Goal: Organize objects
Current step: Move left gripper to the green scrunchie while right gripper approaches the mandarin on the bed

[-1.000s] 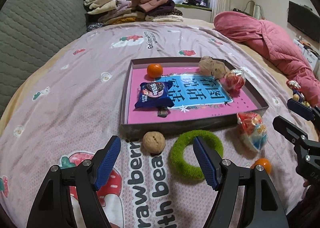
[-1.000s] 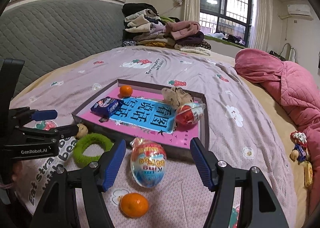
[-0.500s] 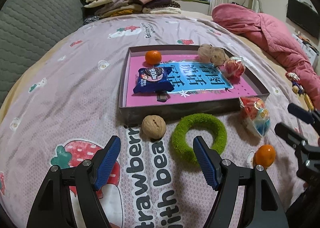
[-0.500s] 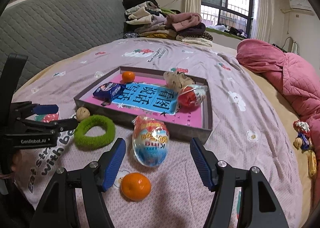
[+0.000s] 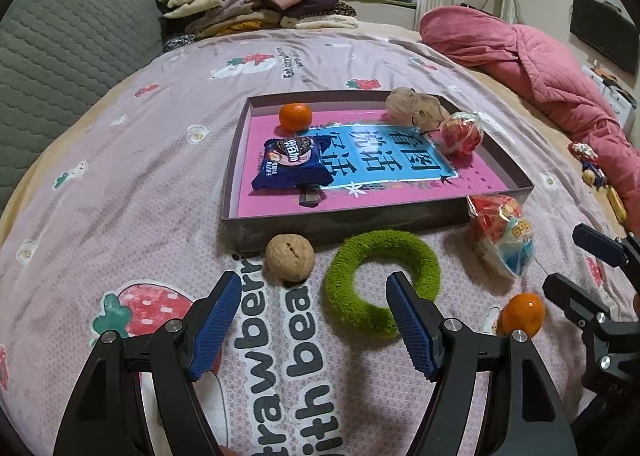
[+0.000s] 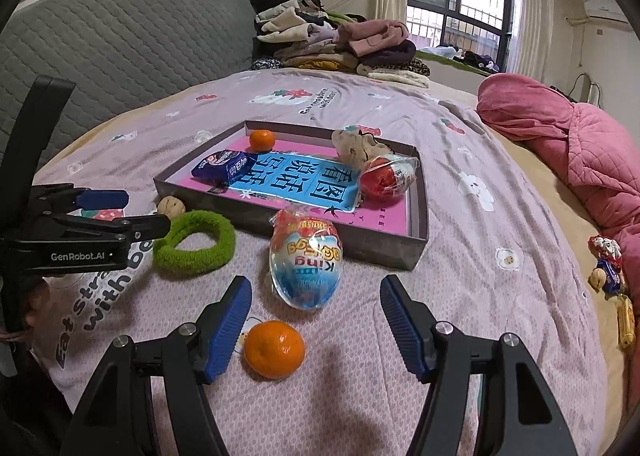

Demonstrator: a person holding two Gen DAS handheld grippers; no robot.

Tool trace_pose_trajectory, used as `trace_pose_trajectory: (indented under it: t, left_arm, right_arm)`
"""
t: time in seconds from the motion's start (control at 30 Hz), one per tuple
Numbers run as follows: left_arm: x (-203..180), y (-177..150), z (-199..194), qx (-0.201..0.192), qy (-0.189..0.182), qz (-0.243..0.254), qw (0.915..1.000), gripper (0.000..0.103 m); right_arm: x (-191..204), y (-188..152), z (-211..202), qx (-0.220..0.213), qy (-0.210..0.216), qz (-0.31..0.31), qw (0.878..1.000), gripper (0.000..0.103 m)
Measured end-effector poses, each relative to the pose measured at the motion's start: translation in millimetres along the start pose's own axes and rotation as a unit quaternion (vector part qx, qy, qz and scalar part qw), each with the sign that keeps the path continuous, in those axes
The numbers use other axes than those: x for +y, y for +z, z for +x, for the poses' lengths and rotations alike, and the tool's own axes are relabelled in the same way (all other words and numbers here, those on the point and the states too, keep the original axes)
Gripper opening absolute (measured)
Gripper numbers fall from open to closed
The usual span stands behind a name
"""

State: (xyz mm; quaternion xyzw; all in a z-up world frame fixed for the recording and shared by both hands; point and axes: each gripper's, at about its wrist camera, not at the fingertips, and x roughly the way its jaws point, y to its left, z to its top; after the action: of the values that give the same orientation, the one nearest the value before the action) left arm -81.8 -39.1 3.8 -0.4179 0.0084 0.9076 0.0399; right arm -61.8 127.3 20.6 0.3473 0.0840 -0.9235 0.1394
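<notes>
Pink card lines the shallow grey box [image 5: 424, 216] that sits flat on the bed [image 5: 132, 160], and its low walls make it the likely collecting place: a tangerine [image 5: 295, 117], a blue biscuit packet [image 5: 290, 169], a beige crumpled cloth bundle [image 5: 416, 109] and a red foil-wrapped egg [image 5: 462, 134] already lie inside.

Four things remain outside, all near the box's front wall. A walnut [image 5: 289, 257], hard, ridged and roundish, rests just beside that wall. A fuzzy green ring [image 5: 382, 282], soft and plush with an open centre, lies next to it. A plastic-wrapped toy egg [image 6: 306, 262], glossy and crinkly, leans close to the box's front wall, and a second tangerine [image 6: 274, 348], smooth and dimpled, sits loose on the quilted cover nearest the camera.

Both tools stand apart and hold nothing. The left tool [image 5: 310, 320] hangs low over the bedding with the walnut just ahead of its gap and the ring partly behind its right finger, so either could be its target; I cannot tell which. The right tool [image 6: 316, 320] is angled down with the loose tangerine and the toy egg between its blue ribbed fingers [image 6: 230, 326], not touching them. That pairing looks deliberate: each hand lines up on its own side's leftovers.

The round fruit and nut may roll on the soft cover if nudged; the wrapper may slip under the pads.
</notes>
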Motion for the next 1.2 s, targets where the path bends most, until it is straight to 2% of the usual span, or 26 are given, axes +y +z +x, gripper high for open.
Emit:
trace_pose_trajectory:
  t: [0.7, 1.2]
  left_arm:
    - [-19, -12, -2, 0.008, -0.005, 0.034, 0.9994, 0.076]
    - [-20, -11, 9, 0.017, 0.003, 0.027, 0.9995, 0.076]
  right_arm:
    - [1, -17, -4, 0.013, 0.012, 0.016, 1.000, 0.066]
    - [4, -23, 4, 0.024, 0.012, 0.012, 1.000, 0.066]
